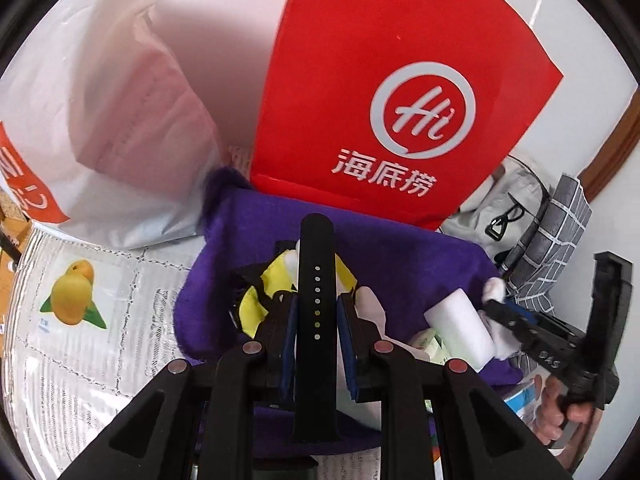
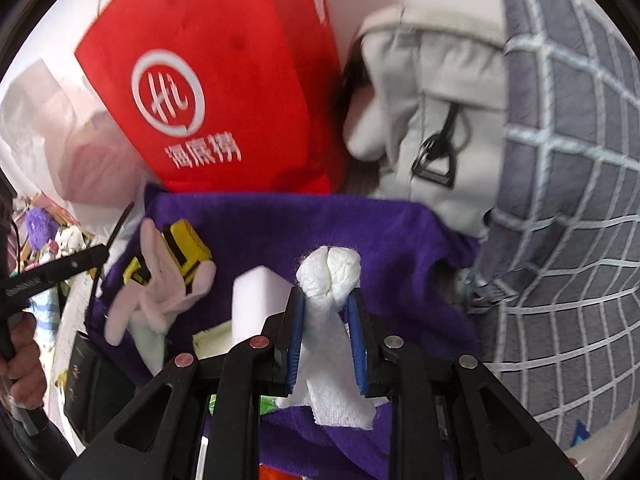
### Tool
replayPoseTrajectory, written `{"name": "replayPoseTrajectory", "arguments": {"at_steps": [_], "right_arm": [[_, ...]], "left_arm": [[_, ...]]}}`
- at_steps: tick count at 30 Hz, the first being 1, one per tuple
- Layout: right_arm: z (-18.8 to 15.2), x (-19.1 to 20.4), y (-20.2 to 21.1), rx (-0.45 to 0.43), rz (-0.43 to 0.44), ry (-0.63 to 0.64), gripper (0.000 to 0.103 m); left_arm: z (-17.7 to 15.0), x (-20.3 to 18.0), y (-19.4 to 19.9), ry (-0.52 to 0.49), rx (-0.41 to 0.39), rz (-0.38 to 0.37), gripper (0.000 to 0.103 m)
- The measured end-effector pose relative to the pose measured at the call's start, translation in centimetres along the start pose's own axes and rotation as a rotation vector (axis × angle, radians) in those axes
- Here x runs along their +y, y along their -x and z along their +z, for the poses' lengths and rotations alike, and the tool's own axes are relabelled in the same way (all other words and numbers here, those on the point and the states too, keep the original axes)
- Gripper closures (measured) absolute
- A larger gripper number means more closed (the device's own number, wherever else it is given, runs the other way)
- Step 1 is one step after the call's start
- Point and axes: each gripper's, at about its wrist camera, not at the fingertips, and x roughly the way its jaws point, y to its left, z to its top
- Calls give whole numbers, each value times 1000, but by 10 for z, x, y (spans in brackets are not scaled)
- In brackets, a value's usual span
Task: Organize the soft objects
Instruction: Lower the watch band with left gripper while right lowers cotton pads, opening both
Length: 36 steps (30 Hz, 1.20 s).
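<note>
left wrist view: your left gripper (image 1: 316, 312) at lower centre is clamped on a black strap (image 1: 317, 264) above the purple cloth (image 1: 400, 256). behind, a red bag (image 1: 360, 60) reads "hi". right wrist view: your right gripper (image 2: 326, 312) pinches a white cloth wad (image 2: 329, 276), centre frame.

The bag (image 1: 400, 92) is bright red with a white circle logo and white characters. The blanket (image 1: 400, 256) under it is deep purple. The strap (image 1: 316, 308) is black with a row of small pale dots. The cloth wad (image 2: 330, 276) is white. The foam block (image 2: 256, 300) is also white. The cushion (image 2: 568, 240) is grey with a grid of thin white lines. The plush toy (image 2: 188, 248) is yellow and black. The finger pads (image 2: 296, 344) are blue, in black frames.
</note>
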Motion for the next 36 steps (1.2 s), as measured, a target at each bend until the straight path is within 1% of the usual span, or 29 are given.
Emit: {"name": "replayPoseTrajectory", "arguments": {"at_steps": [3, 6, 10, 15, 16, 18, 19, 20, 22, 25, 28, 29, 30, 31, 33, 35, 36], "right_arm": [[-3, 4, -9, 17, 2, 6, 80], [-5, 6, -15, 36, -20, 15, 80], [-7, 7, -22, 56, -12, 7, 80], [-6, 13, -23, 46, -26, 27, 80], [-6, 14, -23, 47, -28, 31, 78], [-6, 15, -21, 44, -35, 34, 67], [-5, 16, -20, 36, -37, 33, 59], [-4, 16, -17, 24, -35, 33, 54], [-3, 15, -10, 6, -25, 32, 53], [-2, 14, -1, -15, -20, 26, 47], [-1, 17, 8, -29, -21, 22, 47], [-2, 18, 13, -37, -21, 26, 47], [-2, 20, 18, -46, -23, 30, 47], [-3, 23, 23, -57, -27, 34, 47], [-5, 29, 35, -85, -33, 47, 46], [-11, 34, 47, -114, -39, 55, 38], [-16, 36, 51, -124, -41, 55, 37]], "left_arm": [[-1, -2, -2, -17, -3, 35, 84], [0, -2, -4, -12, 4, 28, 84], [-1, -4, -8, -9, 21, 18, 84], [-5, -11, -23, -24, 60, 28, 84], [-5, -12, -26, -25, 66, 33, 84], [-7, -12, -30, -25, 80, 51, 83], [-7, -13, -32, -26, 87, 53, 83], [-8, -13, -33, -28, 89, 51, 83], [-8, -13, -32, -24, 90, 49, 83], [-8, -12, -30, -9, 95, 35, 83], [-8, -14, -23, -10, 98, 14, 83], [-7, -15, -20, -10, 95, 5, 81], [-7, -16, -15, -10, 91, -2, 74], [-7, -18, -11, -13, 84, -7, 72], [-7, -21, -2, -20, 66, -2, 72], [-6, -26, 10, -30, 48, -3, 72], [-6, -28, 15, -35, 41, -13, 72]]}}
